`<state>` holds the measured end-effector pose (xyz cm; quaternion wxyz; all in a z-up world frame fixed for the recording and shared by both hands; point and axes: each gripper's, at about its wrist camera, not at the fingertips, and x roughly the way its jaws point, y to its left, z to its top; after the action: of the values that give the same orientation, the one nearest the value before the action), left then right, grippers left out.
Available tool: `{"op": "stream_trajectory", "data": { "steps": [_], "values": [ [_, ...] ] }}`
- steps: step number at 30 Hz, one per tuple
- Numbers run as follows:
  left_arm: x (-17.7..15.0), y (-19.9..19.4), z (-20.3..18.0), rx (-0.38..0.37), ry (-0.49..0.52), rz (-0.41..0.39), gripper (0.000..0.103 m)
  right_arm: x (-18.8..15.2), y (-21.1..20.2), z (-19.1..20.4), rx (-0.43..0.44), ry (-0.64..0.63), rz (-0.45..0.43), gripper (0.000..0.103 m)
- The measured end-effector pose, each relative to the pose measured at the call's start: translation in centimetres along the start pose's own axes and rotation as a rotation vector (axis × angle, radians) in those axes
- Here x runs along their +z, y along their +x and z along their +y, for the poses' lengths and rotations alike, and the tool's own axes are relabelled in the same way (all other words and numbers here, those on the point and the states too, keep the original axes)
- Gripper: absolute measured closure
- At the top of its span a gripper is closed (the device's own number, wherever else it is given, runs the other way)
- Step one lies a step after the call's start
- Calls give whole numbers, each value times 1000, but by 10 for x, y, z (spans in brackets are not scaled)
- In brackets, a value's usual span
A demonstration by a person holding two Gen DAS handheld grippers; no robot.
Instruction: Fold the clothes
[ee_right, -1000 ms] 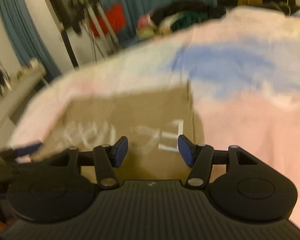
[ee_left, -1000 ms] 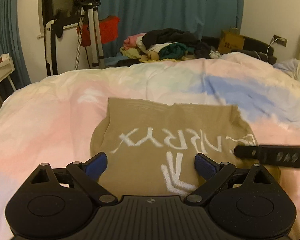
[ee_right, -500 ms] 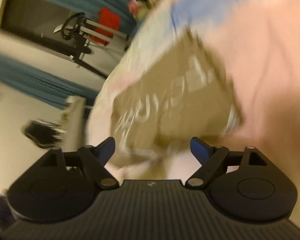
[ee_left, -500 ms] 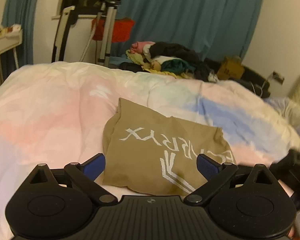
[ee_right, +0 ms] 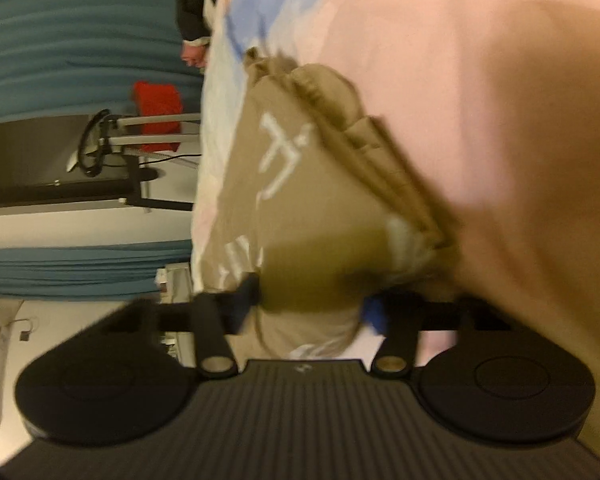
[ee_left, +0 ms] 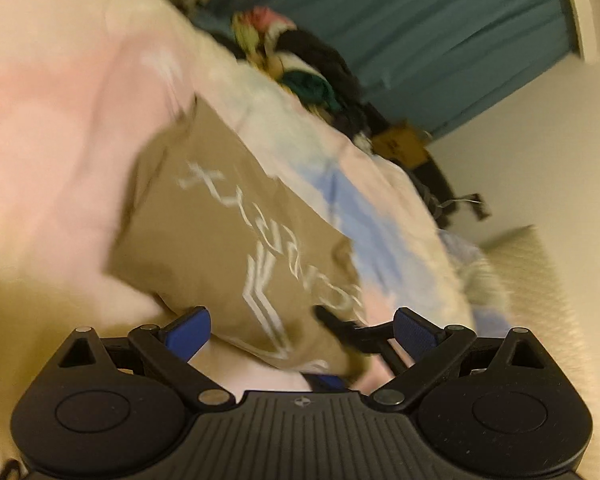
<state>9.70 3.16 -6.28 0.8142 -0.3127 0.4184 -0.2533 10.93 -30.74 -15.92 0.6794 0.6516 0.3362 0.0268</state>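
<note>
Right wrist view: right gripper [ee_right: 308,312] clamped a bunched corner of the folded tan shirt [ee_right: 296,200], apparently to lift it | Left wrist view: left gripper [ee_left: 302,330] spread wide, holding nothing | shirt lay on the pastel duvet [ee_left: 60,100].

Shirt [ee_left: 236,236] lay on duvet [ee_left: 60,112]; clothes heap [ee_left: 300,64] behind it at far edge, curtain [ee_left: 440,28] beyond. Right gripper [ee_right: 308,304] at shirt's near edge.
</note>
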Motion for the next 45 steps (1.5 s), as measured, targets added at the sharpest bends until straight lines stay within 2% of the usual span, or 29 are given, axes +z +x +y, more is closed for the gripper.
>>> {"op": "stream_trajectory", "data": {
  "steps": [4,8,11,15,20,21,27,32,36,40,45],
  "values": [
    [-2,12,8,-97,-78,80,4,-1,-9,11,32,-19,-12,72],
    [-7,20,9,-116,-91,114,4,-2,-24,31,104,-72,-40,75],
    [-11,29,11,-74,-91,113,4,-1,-32,39,136,-89,-51,75],
    [-6,30,28,0,-166,18,7,0,-40,35,139,-76,-58,76],
    [2,24,58,-39,-341,-76,25,0,-37,36,129,-91,-61,76],
    [1,23,62,-40,-360,-84,34,0,-37,37,127,-95,-62,76],
    [1,15,64,-50,-354,-127,53,-4,-40,35,113,-103,-75,76],
    [3,3,49,-73,-330,-123,58,-9,-53,41,120,-99,-89,76],
    [16,-4,29,-87,-371,-83,60,-3,-71,62,124,-115,-95,76],
    [44,11,-29,-63,-303,-42,60,22,-92,83,142,-103,-135,76],
    [84,73,-105,-38,-289,36,62,83,-116,112,119,-108,-225,76]
  ]
}}
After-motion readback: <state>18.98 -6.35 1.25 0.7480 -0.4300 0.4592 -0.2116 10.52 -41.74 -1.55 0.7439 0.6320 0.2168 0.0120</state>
